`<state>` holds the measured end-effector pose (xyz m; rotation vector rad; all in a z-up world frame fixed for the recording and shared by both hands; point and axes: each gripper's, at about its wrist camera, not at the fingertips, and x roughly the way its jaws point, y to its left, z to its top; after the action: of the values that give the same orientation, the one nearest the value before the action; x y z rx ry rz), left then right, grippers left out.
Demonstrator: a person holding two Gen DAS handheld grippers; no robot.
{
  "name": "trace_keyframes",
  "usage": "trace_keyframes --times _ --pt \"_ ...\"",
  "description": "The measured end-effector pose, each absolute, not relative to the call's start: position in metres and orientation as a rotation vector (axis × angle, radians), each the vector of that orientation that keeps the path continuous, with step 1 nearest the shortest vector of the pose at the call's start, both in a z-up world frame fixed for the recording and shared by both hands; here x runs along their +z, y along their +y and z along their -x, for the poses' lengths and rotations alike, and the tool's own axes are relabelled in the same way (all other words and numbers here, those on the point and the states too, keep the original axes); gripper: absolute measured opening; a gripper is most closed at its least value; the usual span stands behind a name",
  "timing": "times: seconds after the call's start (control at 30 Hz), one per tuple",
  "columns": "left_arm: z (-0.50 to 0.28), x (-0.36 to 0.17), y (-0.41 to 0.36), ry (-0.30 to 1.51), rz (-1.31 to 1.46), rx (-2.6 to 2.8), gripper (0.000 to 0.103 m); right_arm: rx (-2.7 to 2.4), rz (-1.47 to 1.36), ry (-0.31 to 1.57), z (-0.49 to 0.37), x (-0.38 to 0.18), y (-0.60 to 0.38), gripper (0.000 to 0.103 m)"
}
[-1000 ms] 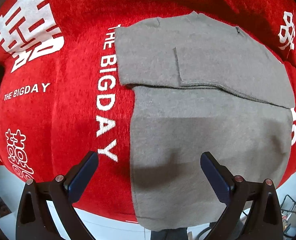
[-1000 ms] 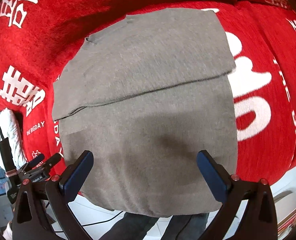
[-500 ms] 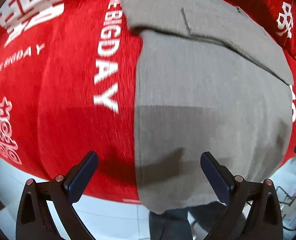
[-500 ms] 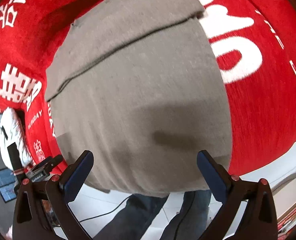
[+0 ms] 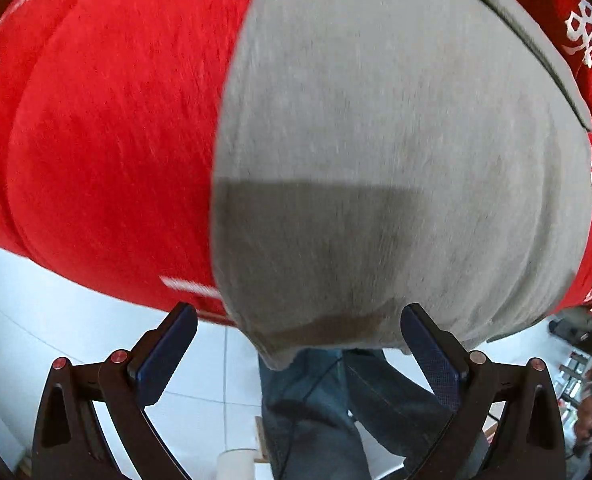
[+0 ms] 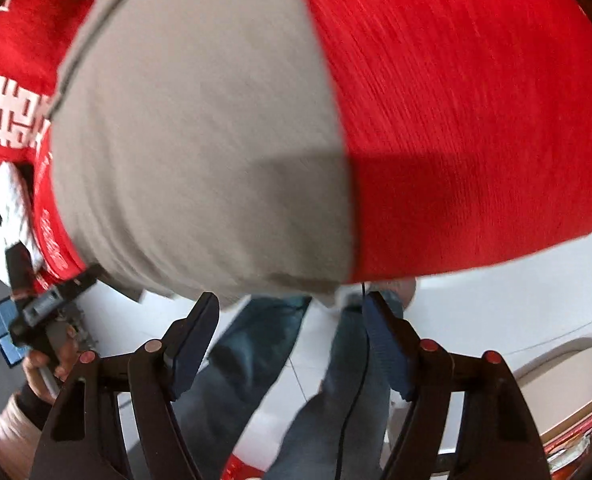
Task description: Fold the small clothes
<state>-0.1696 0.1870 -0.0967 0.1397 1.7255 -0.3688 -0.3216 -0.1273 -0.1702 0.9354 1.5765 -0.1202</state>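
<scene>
While the left gripper (image 5: 296,354) hangs with jaws wide apart, the grey garment (image 5: 396,140) lies on the red cloth (image 5: 104,128), hem just ahead. Right gripper (image 6: 292,342): jaws apart, just been closing, nothing between them, garment (image 6: 200,128) hem near.

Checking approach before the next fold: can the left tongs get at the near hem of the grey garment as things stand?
Probably yes. The left tongs are open and empty, with the grey garment's near hem hanging over the edge of the red cloth just ahead of the pads. Nothing lies between them.
</scene>
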Motion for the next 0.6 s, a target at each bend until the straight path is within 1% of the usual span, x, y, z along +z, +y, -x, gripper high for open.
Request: trace_keyframes --times 0.2,0.37,0.4,0.43,0.47,0.5,0.53,0.57,0.6 --pt "0.173 -0.12 0.183 1.745 -0.064 -0.393 0.102 -0.032 -0.918 1.562 0.314 -0.205 -0.112 0.078" --pt "0.183 -0.125 0.191 1.735 -0.021 -0.407 0.102 0.019 -0.964 1.533 0.311 -0.218 -0.106 0.077" --pt "0.184 -0.124 0.191 1.735 -0.013 -0.409 0.096 0.021 -0.978 1.525 0.313 -0.218 -0.107 0.064" --pt "0.185 -0.124 0.191 1.738 -0.007 -0.413 0.093 0.024 -1.015 1.514 0.317 -0.218 -0.106 0.049" --pt "0.184 -0.126 0.187 1.743 0.002 -0.419 0.083 0.013 -1.039 1.515 0.318 -0.217 -0.107 0.02" --pt "0.184 -0.124 0.187 1.744 0.008 -0.424 0.072 0.009 -1.051 1.505 0.322 -0.214 -0.109 0.008" --pt "0.186 -0.121 0.188 1.743 0.012 -0.431 0.065 0.011 -1.047 1.496 0.322 -0.211 -0.108 0.008" --pt "0.187 -0.119 0.188 1.742 0.011 -0.444 0.044 0.021 -1.041 1.483 0.323 -0.205 -0.108 0.007" --pt "0.188 -0.116 0.187 1.745 0.015 -0.472 0.018 0.039 -1.057 1.465 0.324 -0.199 -0.107 0.007"
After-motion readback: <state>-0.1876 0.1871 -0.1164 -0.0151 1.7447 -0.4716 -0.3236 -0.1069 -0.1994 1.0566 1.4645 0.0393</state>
